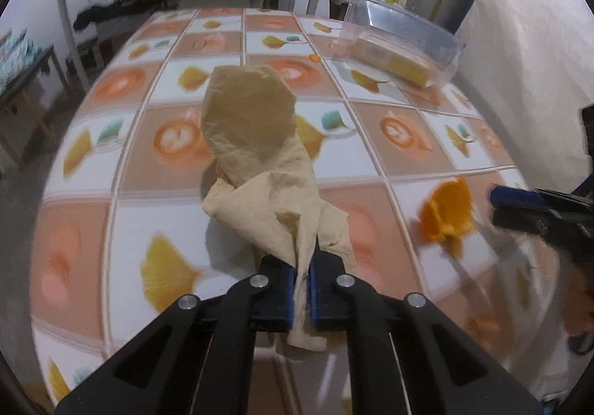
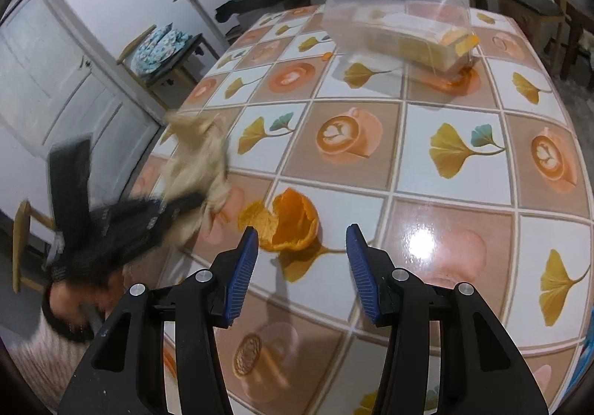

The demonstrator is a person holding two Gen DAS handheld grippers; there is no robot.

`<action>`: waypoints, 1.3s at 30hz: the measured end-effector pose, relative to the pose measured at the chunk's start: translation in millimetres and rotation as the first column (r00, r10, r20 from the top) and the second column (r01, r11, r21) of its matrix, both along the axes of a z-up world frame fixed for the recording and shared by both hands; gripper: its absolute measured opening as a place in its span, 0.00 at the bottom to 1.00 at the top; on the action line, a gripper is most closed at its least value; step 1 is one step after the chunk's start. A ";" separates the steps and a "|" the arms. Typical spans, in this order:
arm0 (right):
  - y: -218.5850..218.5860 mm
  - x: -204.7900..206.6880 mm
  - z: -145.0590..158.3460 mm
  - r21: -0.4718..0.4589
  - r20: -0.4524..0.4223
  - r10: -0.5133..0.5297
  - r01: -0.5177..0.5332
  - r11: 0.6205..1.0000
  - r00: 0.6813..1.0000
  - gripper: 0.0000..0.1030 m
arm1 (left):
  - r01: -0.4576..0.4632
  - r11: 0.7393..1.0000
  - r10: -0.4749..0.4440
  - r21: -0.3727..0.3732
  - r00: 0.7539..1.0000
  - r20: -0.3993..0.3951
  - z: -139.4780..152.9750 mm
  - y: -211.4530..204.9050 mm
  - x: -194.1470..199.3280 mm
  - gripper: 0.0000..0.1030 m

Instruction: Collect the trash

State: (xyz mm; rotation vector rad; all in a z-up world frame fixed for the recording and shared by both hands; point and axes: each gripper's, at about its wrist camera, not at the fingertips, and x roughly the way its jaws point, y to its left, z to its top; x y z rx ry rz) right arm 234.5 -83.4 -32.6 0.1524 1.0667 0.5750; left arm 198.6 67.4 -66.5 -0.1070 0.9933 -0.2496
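The left tongs (image 1: 302, 288) pinch a thin tail of the crumpled tissue (image 1: 260, 155) above the counter (image 1: 371, 140); it could slip free. The right tongs (image 2: 302, 248), spread wide, face the orange peel (image 2: 286, 225) at twelve o'clock, whose curled shell may skid aside.

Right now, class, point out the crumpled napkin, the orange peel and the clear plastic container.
crumpled napkin (image 1: 260, 140): left wrist view, its flat upper part.
orange peel (image 2: 293, 225): right wrist view, the cupped inside.
clear plastic container (image 2: 393, 6): right wrist view, its transparent side wall.
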 end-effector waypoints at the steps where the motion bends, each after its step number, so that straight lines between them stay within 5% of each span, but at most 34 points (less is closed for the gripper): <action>1: -0.2 3.6 -1.7 0.006 -0.010 -0.010 0.010 1.000 1.000 0.47 | -0.007 1.000 0.007 -0.024 1.000 -0.004 0.2 1.7 -6.0 0.05; 10: 7.0 19.8 -20.9 -0.025 -0.071 -0.025 0.023 0.999 0.997 0.47 | -0.031 0.992 0.031 -0.118 1.000 -0.007 -3.5 3.5 -36.6 0.05; 21: 21.7 11.6 -16.2 -0.105 -0.033 -0.002 -0.002 0.994 0.999 0.14 | -0.042 0.988 0.042 -0.149 0.999 -0.001 -3.3 7.5 -38.9 0.05; 39: 1.3 -5.5 15.0 -0.081 0.030 -0.068 0.071 0.994 0.997 0.10 | -0.012 0.977 0.022 -0.212 0.999 0.043 17.8 -2.0 -44.7 0.05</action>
